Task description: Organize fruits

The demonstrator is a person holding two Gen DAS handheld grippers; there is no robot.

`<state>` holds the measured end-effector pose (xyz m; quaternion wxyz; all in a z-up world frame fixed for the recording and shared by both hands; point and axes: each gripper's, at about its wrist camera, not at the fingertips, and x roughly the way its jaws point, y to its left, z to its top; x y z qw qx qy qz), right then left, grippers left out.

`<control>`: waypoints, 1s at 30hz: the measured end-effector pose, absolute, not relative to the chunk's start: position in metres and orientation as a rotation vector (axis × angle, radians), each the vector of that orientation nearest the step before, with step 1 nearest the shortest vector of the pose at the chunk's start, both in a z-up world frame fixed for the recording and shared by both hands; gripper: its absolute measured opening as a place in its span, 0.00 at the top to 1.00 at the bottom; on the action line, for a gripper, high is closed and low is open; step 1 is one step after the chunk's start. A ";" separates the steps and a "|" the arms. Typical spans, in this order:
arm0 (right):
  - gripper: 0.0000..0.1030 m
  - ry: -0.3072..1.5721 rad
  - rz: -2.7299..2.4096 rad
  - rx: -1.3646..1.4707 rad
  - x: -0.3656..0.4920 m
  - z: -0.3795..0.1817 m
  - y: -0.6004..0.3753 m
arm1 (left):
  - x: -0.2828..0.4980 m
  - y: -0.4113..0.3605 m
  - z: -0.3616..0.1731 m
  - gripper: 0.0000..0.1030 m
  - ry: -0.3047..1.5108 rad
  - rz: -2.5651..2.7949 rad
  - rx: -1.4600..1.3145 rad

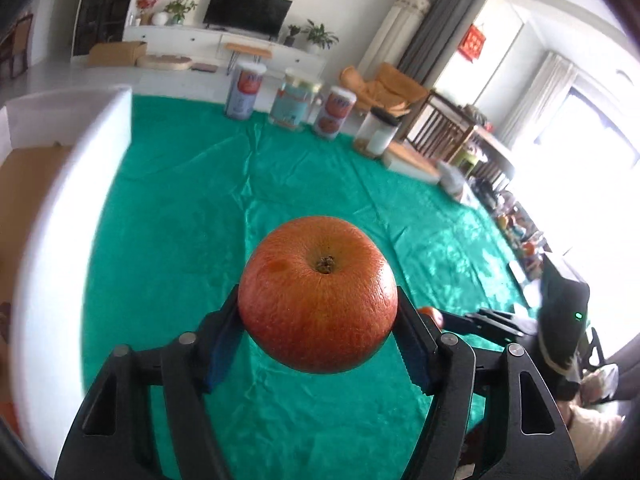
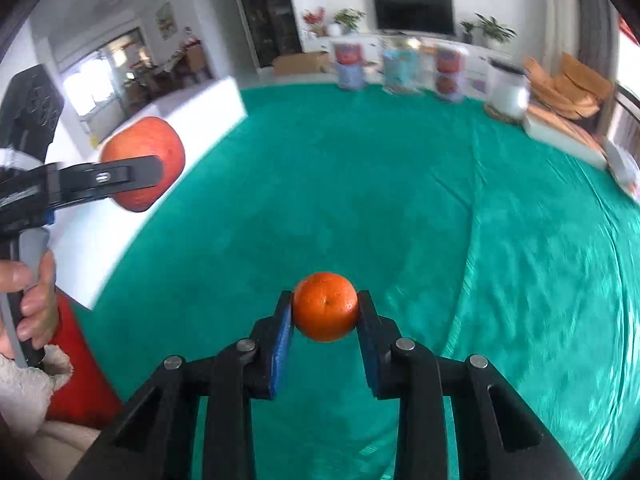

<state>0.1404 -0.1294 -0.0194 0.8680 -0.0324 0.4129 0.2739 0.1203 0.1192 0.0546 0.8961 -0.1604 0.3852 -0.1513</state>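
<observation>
The left claw (image 1: 318, 332) is pinching a large reddish-orange fruit (image 1: 318, 294) between its blue-padded fingers (image 1: 222, 344), one finger pressed against each side, with the stem end of the fruit facing up toward the camera. The fruit is held in the air above the green cloth (image 1: 224, 184) that covers the bench, and a white box (image 1: 68, 208) stands just to the left of it. In the right wrist view the same fruit (image 2: 154, 142) shows at the left, gripped side-on by the left claw (image 2: 138, 178) in front of the white box (image 2: 200, 108), with the person's hand (image 2: 34, 304) wrapped around the grey handle below it. The right claw (image 2: 325, 312) is pinching a small orange (image 2: 325, 306), its fingers (image 2: 282, 332) touching the orange on both sides and holding it clear above the green cloth (image 2: 400, 184). From the left wrist view only a sliver of that small orange (image 1: 432, 314) peeks out beside the left claw's finger, with the right claw (image 1: 472, 320) reaching in from the right edge. Along the far edge of the bench stands a row of jars (image 1: 292, 100), and a white tub (image 1: 378, 130) next to them; these appear blurred in the right wrist view (image 2: 400, 66). A television (image 1: 248, 10) stands against the back wall of the room.
</observation>
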 end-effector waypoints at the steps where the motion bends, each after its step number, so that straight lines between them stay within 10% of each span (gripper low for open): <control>1: 0.70 0.847 0.614 -0.063 0.143 -0.003 -0.116 | 0.107 0.138 0.075 0.31 0.771 -0.294 -0.327; 10: 0.70 0.916 1.056 -0.123 0.155 0.078 0.089 | 0.071 0.327 0.072 0.31 0.921 0.141 -0.314; 20: 0.69 1.168 0.980 -0.419 0.190 0.017 0.259 | 0.106 0.413 -0.032 0.30 1.213 0.339 -0.393; 24: 0.35 1.176 0.940 -0.390 0.202 0.011 0.271 | 0.100 0.420 -0.020 0.14 1.149 0.355 -0.386; 30: 0.17 1.114 0.916 -0.346 0.190 0.049 0.251 | 0.071 0.392 0.029 0.06 1.012 0.461 -0.210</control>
